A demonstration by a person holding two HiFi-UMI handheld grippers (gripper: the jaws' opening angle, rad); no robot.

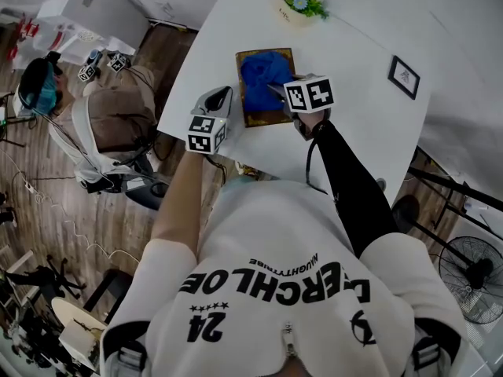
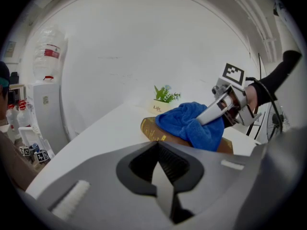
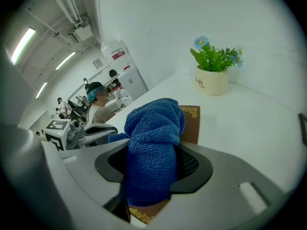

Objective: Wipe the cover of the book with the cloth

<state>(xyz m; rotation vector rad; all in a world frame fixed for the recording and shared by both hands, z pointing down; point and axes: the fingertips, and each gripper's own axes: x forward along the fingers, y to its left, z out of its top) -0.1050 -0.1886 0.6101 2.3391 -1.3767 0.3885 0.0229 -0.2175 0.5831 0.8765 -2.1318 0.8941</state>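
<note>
Your right hand-held gripper (image 1: 277,93) is clamped on the blue cloth (image 1: 263,73); the right gripper view shows a thick fold of terry bunched between its jaws. The cloth lies heaped on the cover of the brown book (image 1: 266,118), hiding most of it, so that only the gold-patterned edges and corners show around the blue. The book lies flat on the white tabletop (image 1: 354,132), at your 12 o'clock and close to the near edge.

Your left hand-held gripper (image 1: 222,94) sits at the book's 9 o'clock, just beside it and not touching it. Its jaws are together with nothing between them, and they point across at the book and cloth.

A small pot of flowers (image 1: 301,6) stands at the book's 1 o'clock, and a little black picture frame (image 1: 404,77) lies at its 3 o'clock, well apart.
</note>
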